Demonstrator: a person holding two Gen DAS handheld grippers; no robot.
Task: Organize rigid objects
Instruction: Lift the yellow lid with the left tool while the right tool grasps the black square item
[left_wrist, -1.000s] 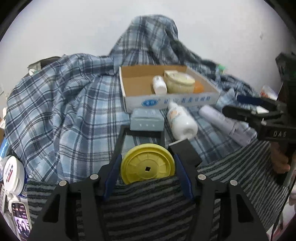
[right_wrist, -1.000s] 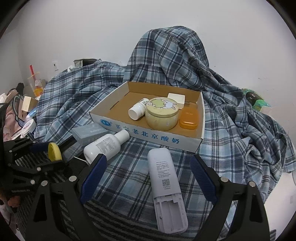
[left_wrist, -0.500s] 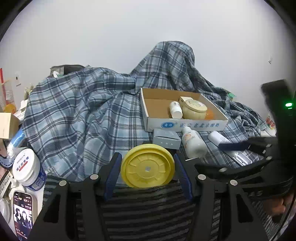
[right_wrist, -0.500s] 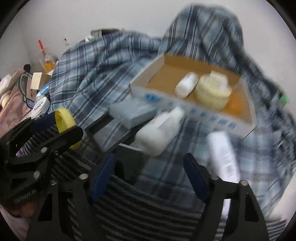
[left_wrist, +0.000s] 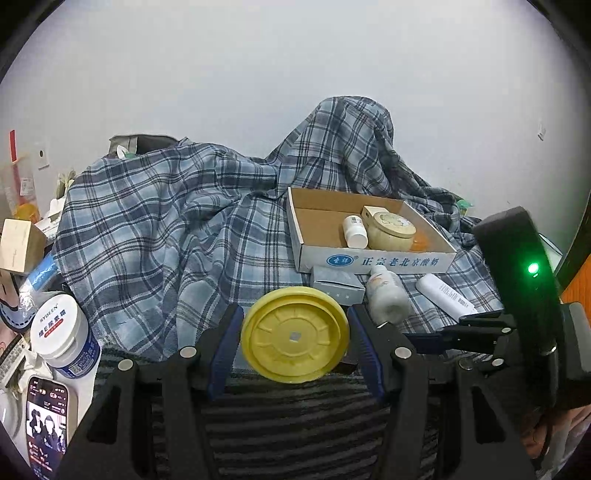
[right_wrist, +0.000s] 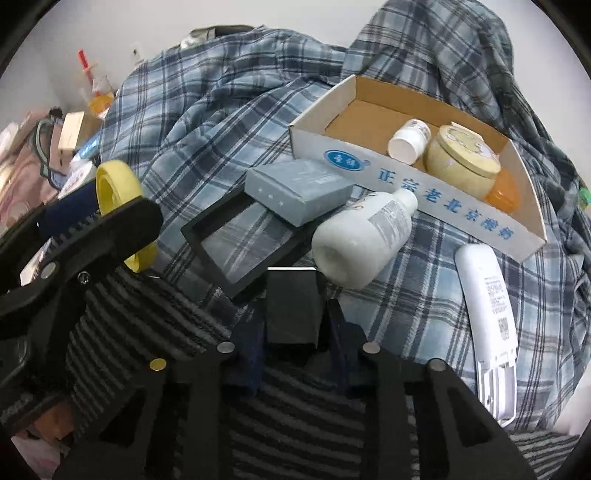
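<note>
A: Right gripper (right_wrist: 295, 325) has swung off the white remote (right_wrist: 487, 321) and dropped toward the black block (right_wrist: 293, 306); its jaws have just been closing, and the block now sits between the blue pads, pinched by the look of it.

B: Where does the block lie from the tray (right_wrist: 424, 184)?

A: On the near side of the tray, on striped cloth, just below the white bottle (right_wrist: 364, 240) and touching the black frame (right_wrist: 236, 251). Long axis runs straight out along the fingers toward the tray.

B: Left gripper (left_wrist: 295, 332)?

A: Half spread, clamped on the yellow lid (left_wrist: 295, 334), which stands on edge, face to the camera. Hangs left of the block, farther from the tray.

B: So the right goes first?

A: Likely. The tray lies straight ahead of it and slightly right; bare floor shows at the tray's left end. The bottle lies across the path, so lift before carrying.
</note>
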